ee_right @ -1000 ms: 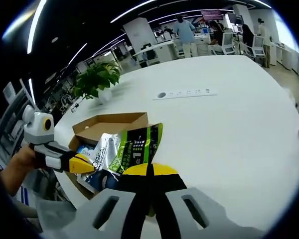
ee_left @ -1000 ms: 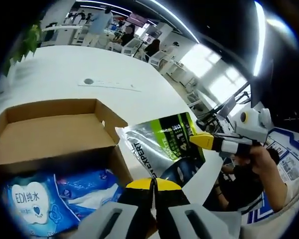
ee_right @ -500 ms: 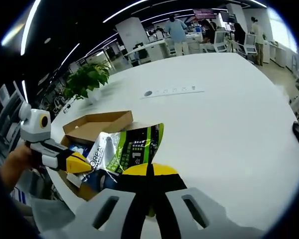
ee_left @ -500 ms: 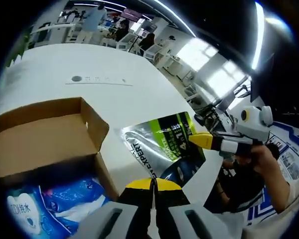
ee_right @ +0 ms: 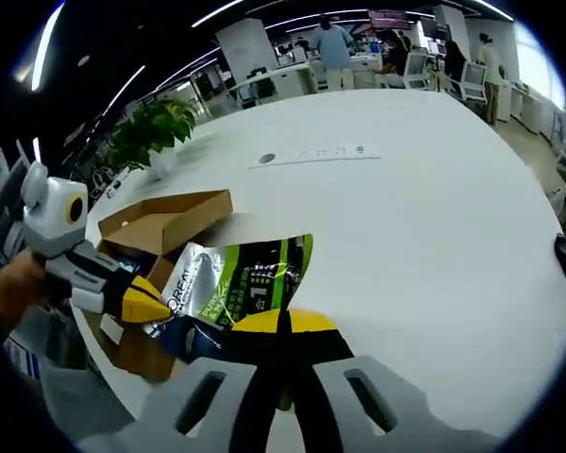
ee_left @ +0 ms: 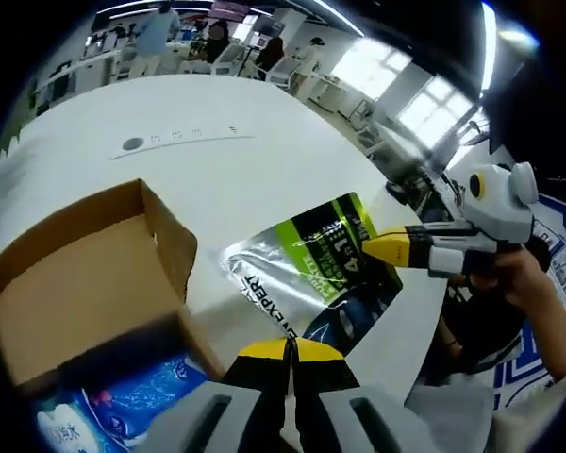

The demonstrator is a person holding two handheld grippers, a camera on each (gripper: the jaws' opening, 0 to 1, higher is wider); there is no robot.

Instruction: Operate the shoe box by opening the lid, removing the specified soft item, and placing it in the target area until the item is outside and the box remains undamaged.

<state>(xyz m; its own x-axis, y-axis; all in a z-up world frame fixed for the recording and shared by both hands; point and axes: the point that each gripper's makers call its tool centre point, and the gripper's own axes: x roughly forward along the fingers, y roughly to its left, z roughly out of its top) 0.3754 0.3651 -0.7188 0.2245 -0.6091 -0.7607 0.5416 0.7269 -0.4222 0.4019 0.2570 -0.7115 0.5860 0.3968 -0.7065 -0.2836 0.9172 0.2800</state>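
The pouch's (ee_left: 313, 274) near edge hides behind the left hand-held gripper (ee_left: 289, 345) — the blue packs (ee_left: 123, 396) beside it are cut off, print blurred.

Both tongs are closed: left tongs (ee_left: 289, 349), right tongs (ee_right: 281, 321). A hand (ee_left: 519, 274) holds the right one.

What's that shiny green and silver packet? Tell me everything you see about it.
The packet is a flat, glossy foil pouch, silver with a bright green panel and a dark lower part, printed with L'Oréal lettering. It is outside the cardboard box, over the white table, pinched at opposite edges by the left gripper and the right gripper.
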